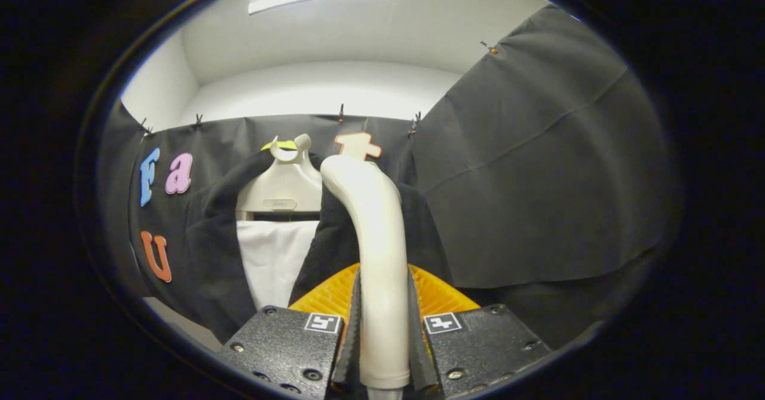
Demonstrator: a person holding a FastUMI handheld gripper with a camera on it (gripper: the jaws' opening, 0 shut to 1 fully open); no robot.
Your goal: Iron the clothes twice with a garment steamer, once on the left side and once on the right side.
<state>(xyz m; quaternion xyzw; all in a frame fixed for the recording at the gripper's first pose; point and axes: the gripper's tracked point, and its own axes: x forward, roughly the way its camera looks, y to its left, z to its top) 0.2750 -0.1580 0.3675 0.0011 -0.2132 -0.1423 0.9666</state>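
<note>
The gripper (382,340) is clamped on the steamer (376,238), both fingers pressing its handle, which rises at 12 o'clock from them. The steamer's bent head sits against the dark jacket (209,250) on the hanger (281,188), over the lapel just right of the white shirt (272,259). To iron well, the person probably should keep the head flat on the cloth, draw it slowly down one side, and hold the grip firm so the handle does not twist.
</note>
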